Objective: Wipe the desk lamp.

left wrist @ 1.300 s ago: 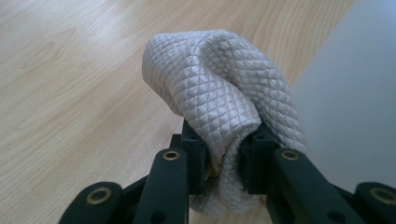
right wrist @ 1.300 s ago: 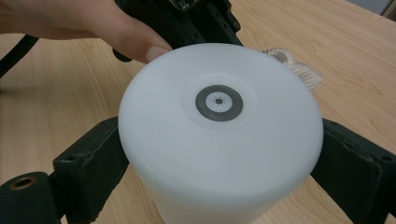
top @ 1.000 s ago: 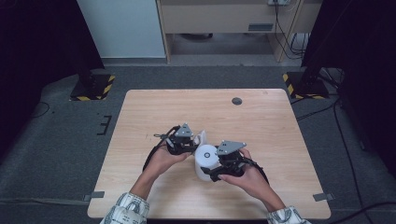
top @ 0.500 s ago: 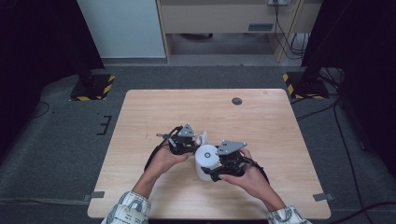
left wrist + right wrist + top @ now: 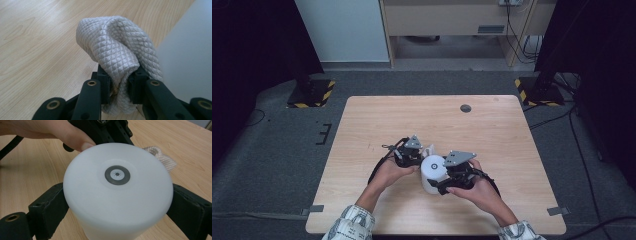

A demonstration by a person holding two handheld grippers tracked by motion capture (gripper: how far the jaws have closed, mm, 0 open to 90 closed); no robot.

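A white cylinder [image 5: 432, 170] with a grey ring on its flat top [image 5: 117, 175] stands upright at the table's near middle. My right gripper [image 5: 438, 183] is shut on it, one jaw pressing each side of its wall [image 5: 117, 205]. My left gripper [image 5: 119, 80] is shut on a bunched white quilted cloth [image 5: 117, 47]. In the high view the left gripper [image 5: 418, 155] holds the cloth [image 5: 428, 149] against the cylinder's far left side. The cylinder's blurred wall [image 5: 187, 57] sits just right of the cloth. A thumb [image 5: 75, 138] rests near the cylinder's top edge.
The wooden table [image 5: 362, 130] has a small dark round disc [image 5: 466, 108] near its far edge. Cables trail from both grippers over the wood. Dark floor with yellow-black striped stand feet [image 5: 312, 95] surrounds the table.
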